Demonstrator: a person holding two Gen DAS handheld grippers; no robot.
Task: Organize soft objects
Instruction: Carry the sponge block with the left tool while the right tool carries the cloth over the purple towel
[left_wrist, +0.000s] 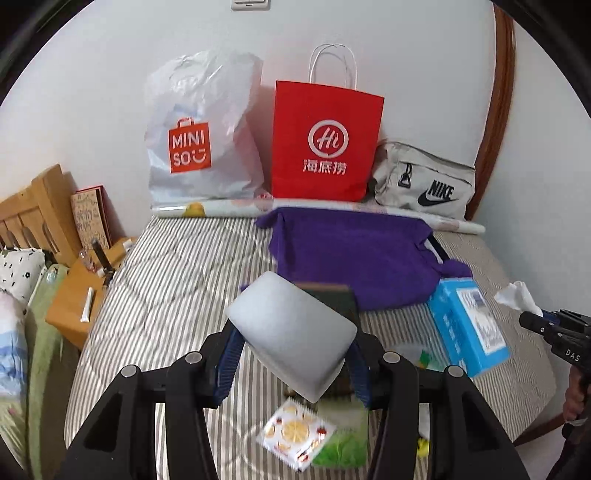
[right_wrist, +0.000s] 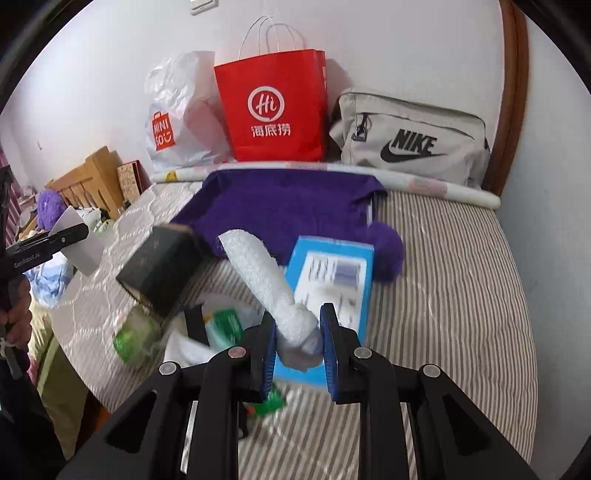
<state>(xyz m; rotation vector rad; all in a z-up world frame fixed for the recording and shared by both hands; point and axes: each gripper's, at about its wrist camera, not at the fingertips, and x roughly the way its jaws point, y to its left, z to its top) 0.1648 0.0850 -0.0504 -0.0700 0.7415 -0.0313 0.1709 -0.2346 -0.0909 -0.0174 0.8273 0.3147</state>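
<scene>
Sponge (left_wrist: 291, 339), a pale grey block, clamped between the blue pads of the left tongs (left_wrist: 293, 363), held up in the air above the striped bed (left_wrist: 166, 280). Tilted, one rounded corner toward the wall. Dark box (left_wrist: 332, 299) just behind it, edge partly hidden by the sponge.

White foam roll (right_wrist: 266, 284) pinched at its near end by the right tongs (right_wrist: 297, 349), sticking up and away at a slant, also lifted clear of the bed. Blue box (right_wrist: 332, 273) lying flat beneath and behind it.

Purple towel (left_wrist: 354, 254) spread across the far half of the bed, touching the blue box at its near corner. Below the left tongs, on the stripes: packet with orange slices (left_wrist: 295, 435) and green packet (left_wrist: 343, 439) side by side, touching.

Against the wall, left to right: white plastic bag (left_wrist: 199, 136), red paper bag (left_wrist: 325, 144) standing upright, grey pouch (left_wrist: 424, 184). Patterned roll (left_wrist: 207, 210) lying along their feet.

Crumpled tissue (left_wrist: 517, 295) near the bed's right edge, just beyond the tip of the right tongs in the left view. Wooden headboard (left_wrist: 33, 210) at the far left.
</scene>
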